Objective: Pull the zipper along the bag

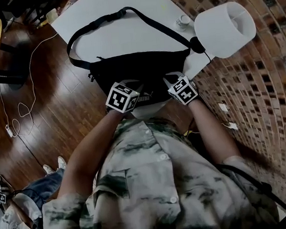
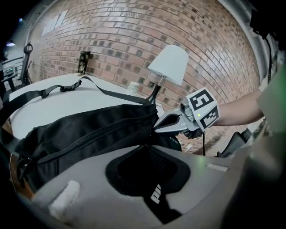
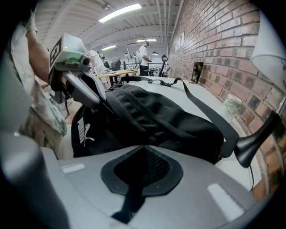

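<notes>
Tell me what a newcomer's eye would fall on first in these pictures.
A black bag lies on the white table, at the middle of the head view. The left gripper and right gripper are each shut on black material at its near edge. A white lamp stands at the table's right corner, beside the brick wall.

Short-sleeved pale shirt (image 1: 155,186), dark green blotches, white buttons (image 1: 163,157); left gripper (image 2: 144,148), right gripper (image 3: 142,148) grey, black-white marker cubes (image 1: 122,97)
</notes>
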Motion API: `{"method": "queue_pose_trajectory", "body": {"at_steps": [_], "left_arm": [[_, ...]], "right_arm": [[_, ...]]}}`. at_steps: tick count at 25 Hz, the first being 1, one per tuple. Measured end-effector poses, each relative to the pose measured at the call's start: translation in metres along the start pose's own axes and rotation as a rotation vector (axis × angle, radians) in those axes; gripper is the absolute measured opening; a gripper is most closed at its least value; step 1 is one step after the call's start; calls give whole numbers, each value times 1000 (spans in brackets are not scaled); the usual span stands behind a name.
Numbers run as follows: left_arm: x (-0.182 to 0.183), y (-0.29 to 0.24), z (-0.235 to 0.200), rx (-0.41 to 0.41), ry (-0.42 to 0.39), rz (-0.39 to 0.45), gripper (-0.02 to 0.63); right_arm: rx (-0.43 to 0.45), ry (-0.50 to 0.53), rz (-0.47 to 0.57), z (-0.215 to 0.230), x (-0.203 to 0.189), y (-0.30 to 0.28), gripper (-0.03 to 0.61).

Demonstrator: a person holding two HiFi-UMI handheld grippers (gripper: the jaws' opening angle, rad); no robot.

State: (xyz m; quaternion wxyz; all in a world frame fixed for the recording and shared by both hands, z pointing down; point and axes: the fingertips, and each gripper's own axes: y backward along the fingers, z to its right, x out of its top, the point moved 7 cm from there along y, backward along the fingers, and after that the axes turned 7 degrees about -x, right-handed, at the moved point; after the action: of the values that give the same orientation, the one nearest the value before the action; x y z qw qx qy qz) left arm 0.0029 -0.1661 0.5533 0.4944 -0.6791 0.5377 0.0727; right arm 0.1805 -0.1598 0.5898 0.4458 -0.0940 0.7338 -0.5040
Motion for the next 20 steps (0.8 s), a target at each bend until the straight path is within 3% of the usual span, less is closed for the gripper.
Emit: {"method": "queue_pose_trajectory", "body": {"at_steps": [9, 16, 20], "left_arm": [[2, -4, -6, -96, -41, -13, 29], [7, -10, -6, -132, -61, -16, 28], [7, -9, -5, -136, -66, -13, 29]], "right_arm": [[10, -133, -150, 3, 10, 4, 2], [-22, -168, -108, 11, 38, 14, 2], [-3, -195, -130, 15, 34, -3, 2]]}}
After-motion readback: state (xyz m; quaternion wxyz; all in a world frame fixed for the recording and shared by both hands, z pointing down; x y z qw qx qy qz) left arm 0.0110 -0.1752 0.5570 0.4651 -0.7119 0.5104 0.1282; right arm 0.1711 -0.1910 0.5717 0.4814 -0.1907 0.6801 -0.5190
